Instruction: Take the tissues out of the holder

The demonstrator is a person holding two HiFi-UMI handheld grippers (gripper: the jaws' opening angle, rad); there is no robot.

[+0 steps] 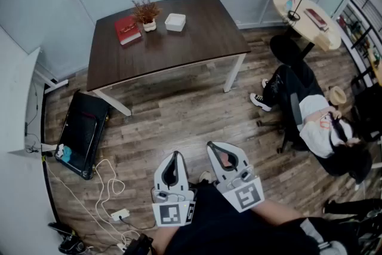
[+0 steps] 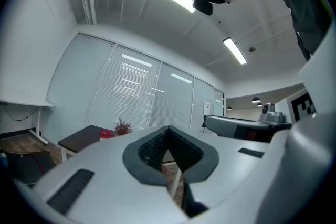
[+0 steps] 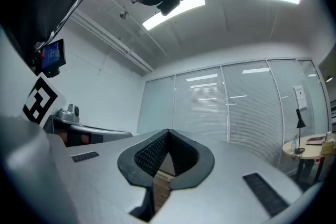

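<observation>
A: What is on the left?
B: A black case (image 1: 80, 131) on the floor.
A: Where is the tissue holder (image 1: 175, 21)?
B: On the dark table (image 1: 197, 39), well apart from both tools. A red book (image 1: 127, 28), a little plant (image 1: 147, 12), then the white holder.
A: And the tools?
B: The left gripper (image 1: 175, 155) is pressed together with nothing in it. The right gripper (image 1: 212, 146) is too. Both are low, near the person's body.
</observation>
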